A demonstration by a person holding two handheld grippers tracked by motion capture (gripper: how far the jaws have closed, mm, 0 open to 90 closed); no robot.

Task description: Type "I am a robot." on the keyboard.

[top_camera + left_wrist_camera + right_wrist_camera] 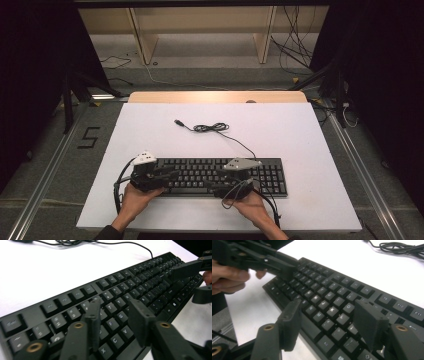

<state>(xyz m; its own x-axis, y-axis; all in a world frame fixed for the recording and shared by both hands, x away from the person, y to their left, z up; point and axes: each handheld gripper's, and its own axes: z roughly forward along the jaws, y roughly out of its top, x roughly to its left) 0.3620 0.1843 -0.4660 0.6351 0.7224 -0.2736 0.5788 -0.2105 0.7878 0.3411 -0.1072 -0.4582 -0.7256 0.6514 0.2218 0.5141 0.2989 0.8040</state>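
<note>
- Over on the left, the left gripper (172,176) hovers above the left end of the long, flat black plastic keyboard (222,175), its jaws pointing in toward the middle. In the left gripper view the two black jaws (116,322) stand partly apart over the letter keys with nothing clamped between them, so it is released, not grasping.
- The keyboard itself lies flat on the white table top (150,130), near the person's edge and slightly right of centre, both hands right behind it.
- Handling call: this looks like a stiff, rigid slab, light to moderate in weight, so it should lift or slide as one piece without sagging. The keycaps are the weak point; they give under pressure and can pop off, so a pinch on the keys is a poor idea.
- Best hold, as I judge it: the plain front lip or the short end edges of the case, one gripper at each end to keep it level. The smooth plastic may slip in a narrow pinch.
- Its thin black cable (215,128) trails off the back edge and bunches in a loose coil farther up the table; it is soft and will drag along, and could snag.
- On the right, the right gripper (220,179) sits over the middle-right keys, jaws (332,322) spread wide above the keys, empty as well.
</note>
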